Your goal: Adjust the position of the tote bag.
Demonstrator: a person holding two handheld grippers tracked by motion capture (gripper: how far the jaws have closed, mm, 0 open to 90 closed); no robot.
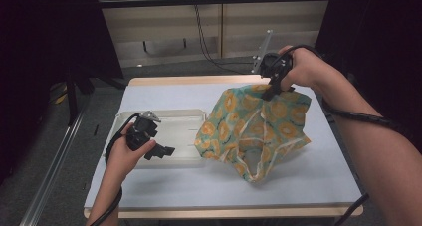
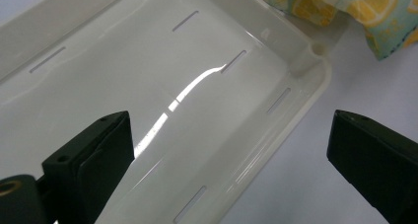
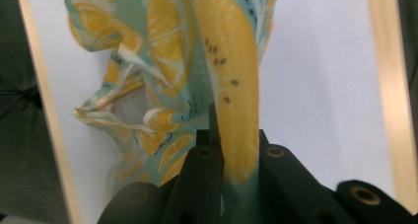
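Two grippers: right gripper [image 1: 272,89] clamped tight on the lemon-print cloth [image 1: 254,129], lifting one corner; left gripper [image 1: 166,150] spread wide above the white tray [image 1: 194,117], holding nothing.

Free room and obstacles. The table [image 1: 308,181] lies bare along its near edge and right side, so passage there is open. The lemon-print cloth [image 1: 254,126], lifted at its far corner by the right gripper [image 1: 271,89], blocks the centre. The white tray [image 1: 191,119] occupies the left, the left gripper [image 1: 166,150] above it; tray and cloth appear to touch.
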